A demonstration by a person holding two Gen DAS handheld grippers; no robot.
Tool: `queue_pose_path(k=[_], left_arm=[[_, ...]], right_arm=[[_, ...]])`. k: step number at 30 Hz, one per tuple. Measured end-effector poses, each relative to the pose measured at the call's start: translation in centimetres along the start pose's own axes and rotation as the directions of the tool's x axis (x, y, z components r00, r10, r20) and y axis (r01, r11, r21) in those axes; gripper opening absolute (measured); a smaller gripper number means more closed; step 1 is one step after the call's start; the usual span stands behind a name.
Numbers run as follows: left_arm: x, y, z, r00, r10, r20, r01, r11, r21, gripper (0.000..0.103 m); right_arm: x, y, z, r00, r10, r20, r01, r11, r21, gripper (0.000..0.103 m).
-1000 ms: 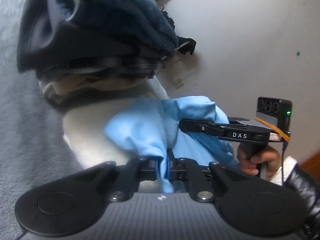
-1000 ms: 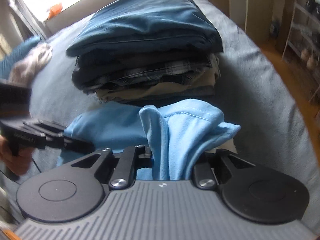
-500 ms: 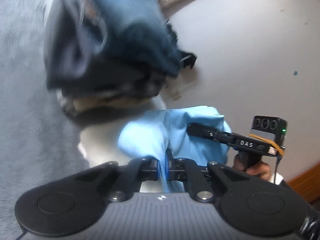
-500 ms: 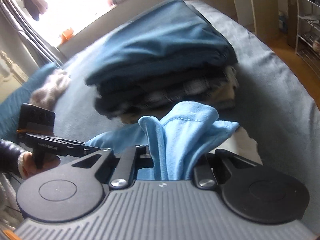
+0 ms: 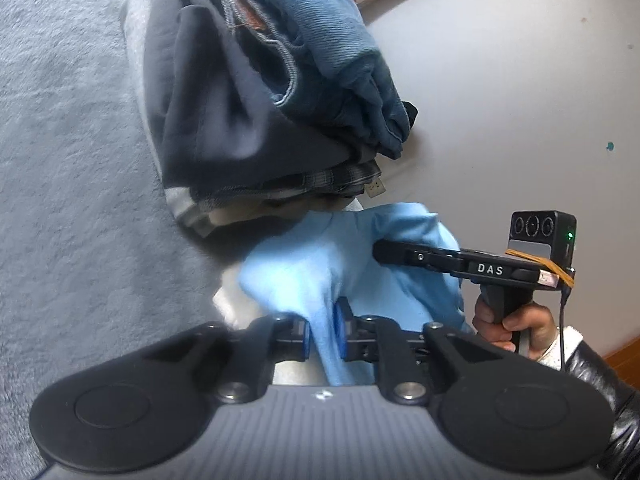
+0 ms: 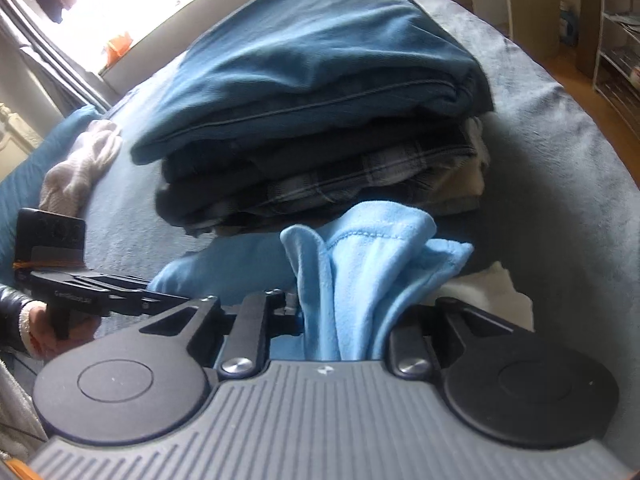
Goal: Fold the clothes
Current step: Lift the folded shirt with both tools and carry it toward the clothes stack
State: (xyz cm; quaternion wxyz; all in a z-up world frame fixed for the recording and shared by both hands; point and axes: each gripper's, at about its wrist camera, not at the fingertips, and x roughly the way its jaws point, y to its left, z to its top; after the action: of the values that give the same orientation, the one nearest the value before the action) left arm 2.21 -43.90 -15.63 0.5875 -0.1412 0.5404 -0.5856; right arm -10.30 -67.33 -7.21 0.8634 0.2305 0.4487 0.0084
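Note:
A light blue garment (image 5: 304, 264) is bunched up just in front of a tall stack of folded clothes (image 5: 240, 120) on the bed. My left gripper (image 5: 324, 328) has a fold of it between its blue pads, and the jaws are opening while still touching the cloth. In the right wrist view the garment (image 6: 372, 252) rises as a thick bunch through my right gripper (image 6: 352, 320), whose jaws are also opening around it. The right gripper (image 5: 378, 250) reaches into the garment from the right side. The stack (image 6: 312, 80) has a blue item on top.
A grey blanket (image 5: 60, 160) covers the bed. Under the blue garment lies a white cloth (image 6: 492, 292). A crumpled pale cloth (image 6: 80, 168) sits at the left. A white wall (image 5: 500, 100) is close behind the stack. Wire shelves (image 6: 616, 40) stand at the far right.
Both grippers have carried the blue garment closer to the stack, which now looms larger. The gaps between both pairs of jaws have widened slightly, with the cloth still between them.

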Motion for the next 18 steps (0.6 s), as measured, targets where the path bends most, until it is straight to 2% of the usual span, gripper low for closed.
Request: queue_pose_path(k=[3, 4, 6, 7, 8, 9, 13, 16, 18], left_arm=[[-0.6, 0.0, -0.1, 1.000, 0.002, 0.005, -0.002, 1.000, 0.004, 0.017], [-2.4, -1.0, -1.0, 1.000, 0.002, 0.006, -0.002, 1.000, 0.008, 0.019], [-3.2, -1.1, -1.3, 1.000, 0.011, 0.011, -0.012, 1.000, 0.019, 0.021], [-3.5, -1.2, -1.3, 1.000, 0.016, 0.020, -0.016, 1.000, 0.024, 0.023], [-3.8, -1.4, -1.2, 0.999, 0.024, 0.037, -0.025, 0.999, 0.032, 0.026], [-4.2, -1.6, -1.2, 0.998, 0.031, 0.055, -0.033, 0.999, 0.040, 0.028], [-4.3, -1.3, -2.1, 0.988, 0.069, 0.141, -0.084, 0.992, 0.097, 0.039], [-4.9, -1.0, -2.2, 0.978, 0.111, 0.177, -0.129, 0.987, 0.094, 0.040], [-4.6, -0.8, -1.8, 0.974, 0.135, 0.183, -0.152, 0.985, 0.083, 0.040]], right_arm=[[-0.1, -0.5, 0.1, 1.000, -0.007, -0.006, 0.007, 1.000, 0.015, 0.024], [-0.2, -0.5, 0.2, 1.000, -0.009, -0.008, 0.009, 1.000, 0.016, 0.026], [-0.2, -0.6, 0.5, 1.000, -0.013, -0.013, 0.013, 1.000, 0.019, 0.028], [-0.3, -0.7, 0.7, 1.000, -0.028, -0.010, 0.028, 0.999, 0.015, 0.033], [-0.5, -0.7, 0.8, 0.999, -0.043, -0.008, 0.043, 0.999, 0.011, 0.049], [-0.7, -0.6, 0.9, 0.997, -0.080, 0.007, 0.080, 0.997, 0.006, 0.056], [-1.7, -1.0, 0.9, 0.992, -0.113, 0.061, 0.112, 0.994, 0.021, 0.058], [-1.7, -0.8, 0.8, 0.964, -0.249, 0.093, 0.249, 0.968, 0.010, 0.058], [-2.2, -0.8, 0.8, 0.928, -0.341, 0.150, 0.338, 0.940, 0.045, 0.058]])
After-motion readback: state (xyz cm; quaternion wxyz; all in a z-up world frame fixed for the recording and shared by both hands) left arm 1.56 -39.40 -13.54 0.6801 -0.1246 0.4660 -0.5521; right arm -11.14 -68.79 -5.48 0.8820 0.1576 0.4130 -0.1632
